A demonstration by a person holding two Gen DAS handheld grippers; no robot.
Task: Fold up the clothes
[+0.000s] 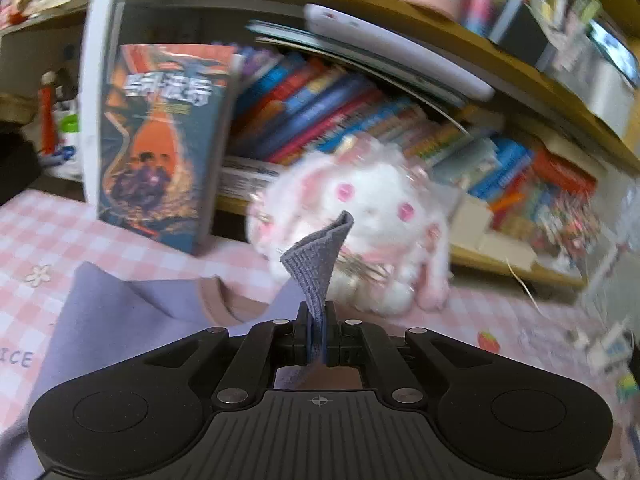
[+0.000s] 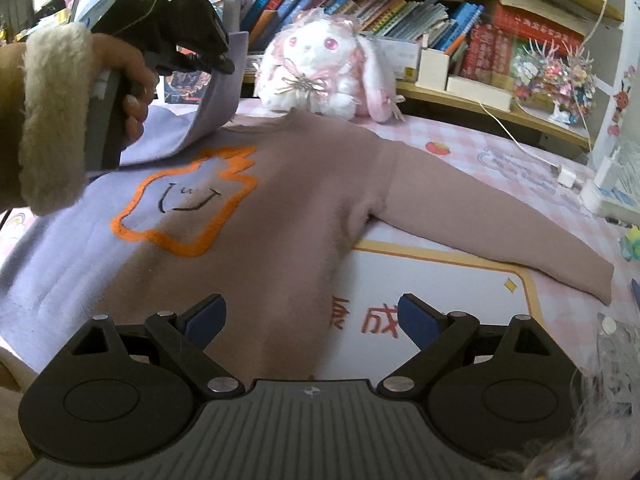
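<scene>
While the sweater (image 2: 280,208) lay flat on the pink checked table (image 2: 460,148), left gripper (image 1: 318,320) clamped its lilac sleeve cuff (image 1: 316,264), lifted over the body, right gripper (image 2: 312,316) wide, nothing btwn pads, plush bunny (image 2: 320,72) behind.

both wrist views face shelf (close), sharing plush rabbit (image 1: 360,220)

Mauve-and-lilac sweatshirt (image 2: 288,216) lies flat, lilac sleeve (image 2: 218,96) lifted, seemingly folding inward.
</scene>
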